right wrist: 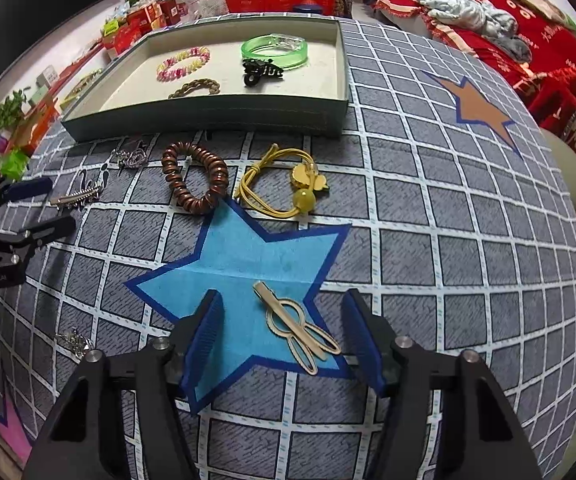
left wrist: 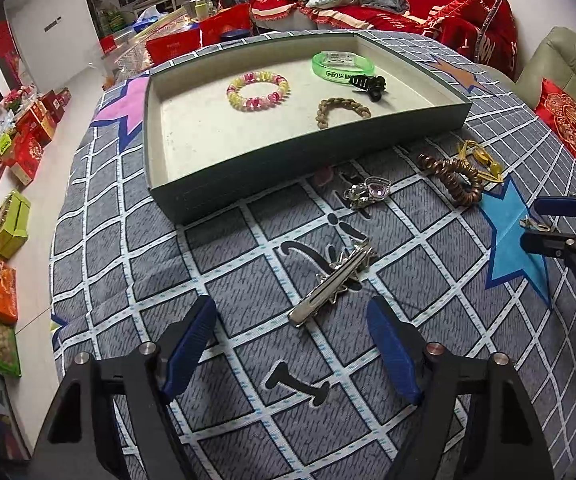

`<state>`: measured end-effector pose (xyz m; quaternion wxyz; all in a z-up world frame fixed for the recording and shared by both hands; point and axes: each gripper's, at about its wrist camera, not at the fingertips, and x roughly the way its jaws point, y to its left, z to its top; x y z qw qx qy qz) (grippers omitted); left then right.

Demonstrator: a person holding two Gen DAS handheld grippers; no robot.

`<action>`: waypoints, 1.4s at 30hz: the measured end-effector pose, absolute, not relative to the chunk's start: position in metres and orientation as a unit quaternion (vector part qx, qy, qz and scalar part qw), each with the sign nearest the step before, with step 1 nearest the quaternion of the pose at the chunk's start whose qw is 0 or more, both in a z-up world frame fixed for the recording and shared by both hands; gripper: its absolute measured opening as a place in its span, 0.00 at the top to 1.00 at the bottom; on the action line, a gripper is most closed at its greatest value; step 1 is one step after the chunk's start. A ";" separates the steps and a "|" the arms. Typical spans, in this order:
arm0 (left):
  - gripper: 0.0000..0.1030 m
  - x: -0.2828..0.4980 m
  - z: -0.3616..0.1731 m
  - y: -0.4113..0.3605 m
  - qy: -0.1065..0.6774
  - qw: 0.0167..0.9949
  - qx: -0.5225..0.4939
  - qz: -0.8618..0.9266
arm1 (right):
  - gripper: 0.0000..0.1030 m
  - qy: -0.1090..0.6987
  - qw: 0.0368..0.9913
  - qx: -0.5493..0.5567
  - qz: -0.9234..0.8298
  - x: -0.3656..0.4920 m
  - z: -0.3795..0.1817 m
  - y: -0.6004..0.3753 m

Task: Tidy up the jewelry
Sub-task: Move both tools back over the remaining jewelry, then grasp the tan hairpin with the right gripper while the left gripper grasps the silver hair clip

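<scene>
A grey cloth with a white grid and coloured stars [right wrist: 408, 200] is spread over the counter. Toward its far edge a shallow green rectangular tray with a cream floor [left wrist: 159, 152] is set; inside it, from left to right, a pink and yellow beaded bracelet [left wrist: 257, 91], a brown braided band [left wrist: 342, 110], a black claw clip [left wrist: 368, 84] and a translucent green bangle [left wrist: 344, 65] are seen.

Nearer the front, the left gripper [left wrist: 292, 340] is held over the cloth with its blue pads spread apart, released. A long silver hair clip [left wrist: 332, 280] lies on the cloth ahead of them, untouched. A small silver ornament with a pink stone [left wrist: 368, 193] is found just beside the tray's near wall.

Further right, a copper-brown spiral hair tie [right wrist: 195, 178] and a yellow elastic hair tie with beads [right wrist: 283, 184] lie beside each other. On the light blue star [right wrist: 239, 264] a gold flat hair clip with looped wings [right wrist: 296, 326] rests between the pads of the right gripper [right wrist: 283, 332], which stand clear of it on both sides, not grasping.
</scene>
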<state>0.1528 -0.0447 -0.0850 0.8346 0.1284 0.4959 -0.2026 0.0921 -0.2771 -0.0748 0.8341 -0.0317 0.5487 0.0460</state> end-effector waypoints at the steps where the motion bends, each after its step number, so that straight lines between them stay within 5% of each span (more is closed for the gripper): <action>1: 0.11 0.153 -0.085 -0.045 0.496 0.834 0.128 -0.204 | 0.43 0.549 0.834 -0.034 0.048 0.092 -0.074 -0.276; 7: 0.29 0.150 -0.082 -0.052 0.495 0.828 0.129 -0.228 | 0.57 0.554 0.830 -0.036 0.053 0.092 -0.073 -0.271; 12: 0.60 0.143 -0.079 -0.059 0.494 0.823 0.136 -0.247 | 0.72 0.556 0.829 -0.030 0.050 0.091 -0.072 -0.271; 13: 0.64 0.142 -0.078 -0.060 0.493 0.822 0.138 -0.248 | 0.76 0.555 0.830 -0.030 0.049 0.091 -0.072 -0.271; 14: 0.72 0.141 -0.078 -0.060 0.493 0.822 0.137 -0.250 | 0.92 0.555 0.830 -0.029 0.048 0.091 -0.072 -0.271; 15: 0.74 0.140 -0.078 -0.060 0.493 0.822 0.134 -0.253 | 0.91 0.556 0.830 -0.026 0.045 0.090 -0.071 -0.272; 42: 0.74 0.134 -0.036 -0.050 0.466 0.840 0.071 -0.268 | 0.91 0.502 0.855 0.106 0.076 0.093 -0.022 -0.282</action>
